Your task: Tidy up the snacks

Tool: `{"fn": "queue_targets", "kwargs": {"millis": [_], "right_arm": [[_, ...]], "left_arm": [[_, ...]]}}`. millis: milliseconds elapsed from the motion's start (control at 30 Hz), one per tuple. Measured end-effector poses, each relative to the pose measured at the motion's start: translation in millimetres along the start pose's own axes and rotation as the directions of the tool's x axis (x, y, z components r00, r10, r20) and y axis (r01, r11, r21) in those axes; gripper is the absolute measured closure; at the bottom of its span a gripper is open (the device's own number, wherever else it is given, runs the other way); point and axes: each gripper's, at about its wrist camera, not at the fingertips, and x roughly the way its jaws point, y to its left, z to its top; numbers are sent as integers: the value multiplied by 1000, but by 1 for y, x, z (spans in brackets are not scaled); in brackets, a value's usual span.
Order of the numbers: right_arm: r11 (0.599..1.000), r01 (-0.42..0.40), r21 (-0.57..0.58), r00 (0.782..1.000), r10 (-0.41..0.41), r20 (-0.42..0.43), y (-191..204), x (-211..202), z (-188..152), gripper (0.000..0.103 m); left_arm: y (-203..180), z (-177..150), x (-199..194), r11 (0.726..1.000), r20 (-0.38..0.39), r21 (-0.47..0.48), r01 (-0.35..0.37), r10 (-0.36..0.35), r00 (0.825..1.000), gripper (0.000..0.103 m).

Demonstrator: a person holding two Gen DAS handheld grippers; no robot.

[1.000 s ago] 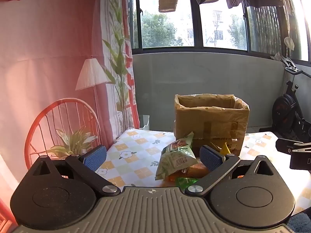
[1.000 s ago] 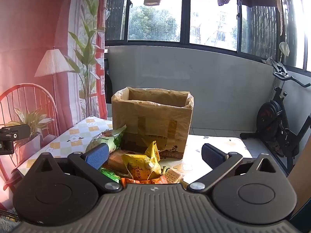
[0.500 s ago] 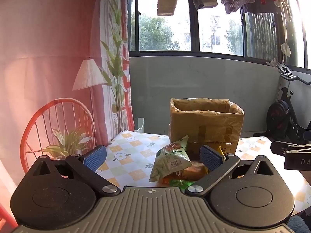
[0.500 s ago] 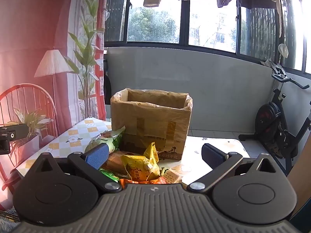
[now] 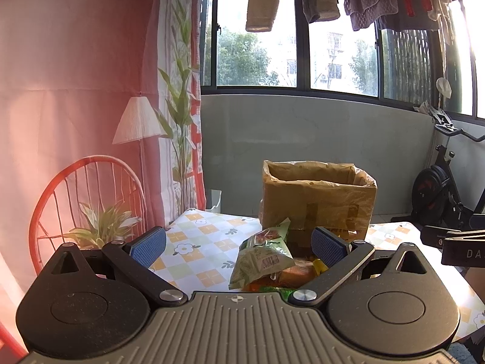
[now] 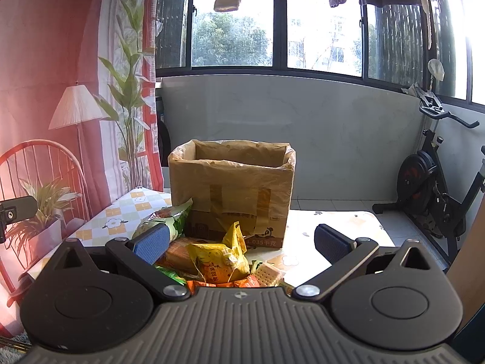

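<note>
A pile of snack packets lies on the checked tablecloth (image 5: 206,242) in front of a cardboard box (image 5: 318,200) lined with clear plastic. A green packet (image 5: 263,254) leans on top of the pile in the left wrist view. In the right wrist view the same green packet (image 6: 169,218) sits beside a yellow packet (image 6: 221,257), an orange-brown packet (image 6: 178,253) and a cracker pack (image 6: 266,274). My left gripper (image 5: 239,247) is open, short of the pile. My right gripper (image 6: 242,242) is open too, nothing between its fingers. The box (image 6: 230,197) stands upright just behind the pile.
A red wire chair (image 5: 88,200) and a potted plant (image 5: 103,227) stand left of the table. An exercise bike (image 6: 436,191) is on the floor at the right. The other gripper's tip (image 5: 454,241) shows at the right edge. Laundry hangs overhead at the windows.
Both grippers have drawn back and tilted up slightly, so the box and the pile sit lower and smaller in both views. Both stay open. The snacks have not moved.
</note>
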Motion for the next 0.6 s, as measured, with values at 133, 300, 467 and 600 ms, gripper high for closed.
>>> {"fn": "queue_targets", "kwargs": {"millis": [133,300,467,600], "right_arm": [[1000,0,3,1000,0,-2,-1,0,0,0],[1000,1,3,1000,-1,2,-1,0,1,0],[1000,1,2,1000,-1,2,0,0,0,0],[1000,-1,-2,1000,1,7,0,-1,-1,0]], "left_arm": [[1,-1,1,1000,-5,-3,-1,1,1000,0],[2,-2,0,1000,-3,-6,-3,3,1000,0],[2,-2,0,1000,-4,-6,-3,3,1000,0],[2,-2,0,1000,-3,-5,-5,5,1000,0]]}}
